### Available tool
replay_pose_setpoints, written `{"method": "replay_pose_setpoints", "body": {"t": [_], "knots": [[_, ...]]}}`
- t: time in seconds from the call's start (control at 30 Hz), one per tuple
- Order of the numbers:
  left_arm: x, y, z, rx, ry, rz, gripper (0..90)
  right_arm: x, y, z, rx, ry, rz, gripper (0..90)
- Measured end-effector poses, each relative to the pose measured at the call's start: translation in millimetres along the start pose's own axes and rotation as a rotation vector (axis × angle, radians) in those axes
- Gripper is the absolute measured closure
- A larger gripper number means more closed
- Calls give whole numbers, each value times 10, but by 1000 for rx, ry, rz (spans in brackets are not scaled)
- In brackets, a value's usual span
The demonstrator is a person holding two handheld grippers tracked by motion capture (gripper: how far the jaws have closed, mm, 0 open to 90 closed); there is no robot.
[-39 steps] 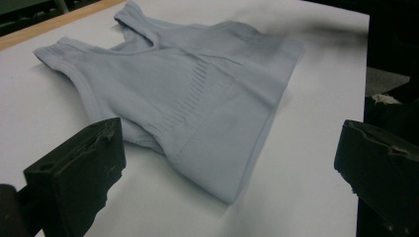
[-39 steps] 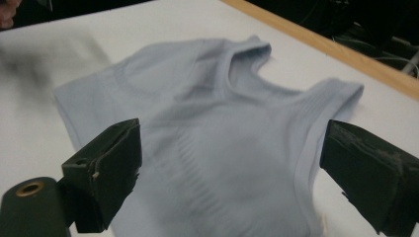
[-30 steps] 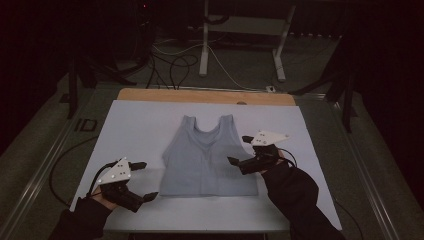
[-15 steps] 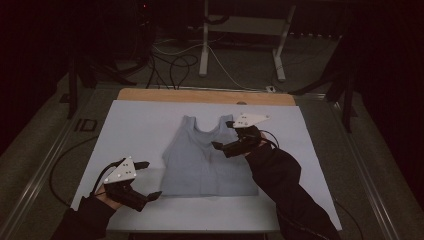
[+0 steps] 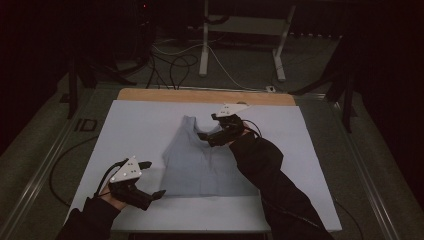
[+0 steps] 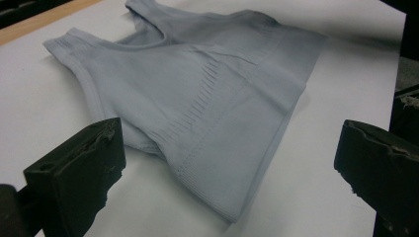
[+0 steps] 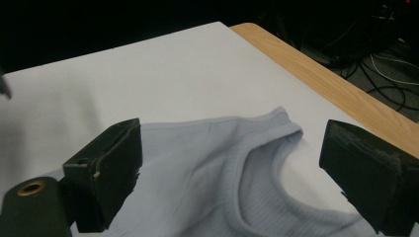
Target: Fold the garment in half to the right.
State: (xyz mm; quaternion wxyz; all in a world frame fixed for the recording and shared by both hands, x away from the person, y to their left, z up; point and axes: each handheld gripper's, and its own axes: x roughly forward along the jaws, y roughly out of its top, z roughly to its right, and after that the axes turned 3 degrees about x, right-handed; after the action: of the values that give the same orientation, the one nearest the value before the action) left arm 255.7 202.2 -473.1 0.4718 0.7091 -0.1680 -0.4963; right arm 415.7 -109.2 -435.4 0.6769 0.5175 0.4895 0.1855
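Lay flat mid-bench [image 5: 130, 120], the grey tank top [image 5: 200, 160], unfolded. Right tongs [image 5: 209, 134] gaped over its far strap; left tongs [image 5: 152, 178] gaped empty beside its near hem. Nothing gripped yet.

Pale blue-grey ribbed tank top [image 5: 200, 160]; white table cover [image 5: 135, 125]; black fingers [image 6: 79, 173].

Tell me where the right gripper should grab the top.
Probably a shoulder strap of the top. It lies flat at the garment's far end, between the open jaws of the right gripper. Come down from above and pinch the strap's edge.
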Motion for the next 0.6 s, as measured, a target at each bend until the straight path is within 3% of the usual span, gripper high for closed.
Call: {"method": "replay_pose_setpoints", "body": {"t": [0.27, 0.6], "knots": [[57, 6, 21, -2, 5, -12, 3, 219, 132, 68, 15, 14, -23, 95], [139, 1, 8, -32, -15, -38, 3, 542, 236, 124, 1, 13, -63, 95]]}}
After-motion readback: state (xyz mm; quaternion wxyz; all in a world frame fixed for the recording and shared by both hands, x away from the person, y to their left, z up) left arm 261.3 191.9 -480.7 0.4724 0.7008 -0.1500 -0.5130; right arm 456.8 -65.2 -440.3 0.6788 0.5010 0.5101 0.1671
